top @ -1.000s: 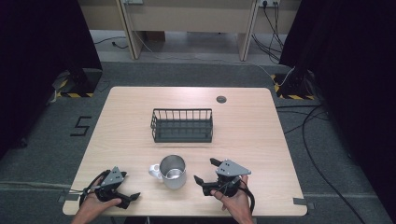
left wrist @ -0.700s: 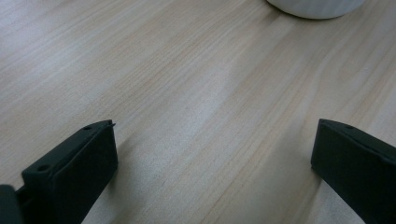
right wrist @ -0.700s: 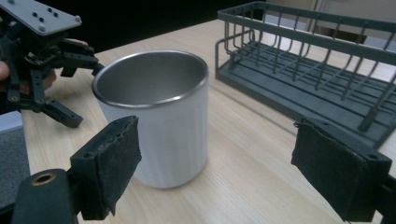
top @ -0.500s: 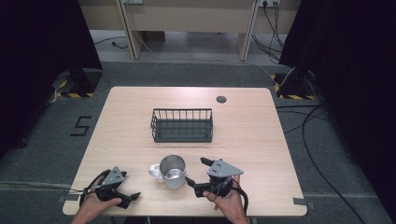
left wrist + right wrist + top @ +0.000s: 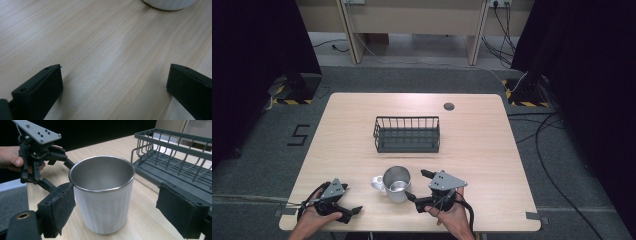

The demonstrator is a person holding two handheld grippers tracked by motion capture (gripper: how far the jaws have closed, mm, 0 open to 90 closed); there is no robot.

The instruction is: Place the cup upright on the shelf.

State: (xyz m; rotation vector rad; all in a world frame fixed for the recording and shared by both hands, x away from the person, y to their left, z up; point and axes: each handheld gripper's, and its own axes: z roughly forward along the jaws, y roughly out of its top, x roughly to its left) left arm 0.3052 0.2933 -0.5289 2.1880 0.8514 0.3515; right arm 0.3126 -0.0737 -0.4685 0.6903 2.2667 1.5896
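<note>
Wooden table (image 5: 472, 150) bears a mug (image 5: 102, 195) between the wide right claw (image 5: 113, 206).

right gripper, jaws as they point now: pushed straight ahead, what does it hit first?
The mug. It stands upright between the open jaws of the right gripper, with the wire rack off to one side. Which jaw would touch first is unclear.

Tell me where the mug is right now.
In the high view the mug stands upright near the table's front edge, just in front of the wire basket, between the open jaws of the right gripper.
</note>
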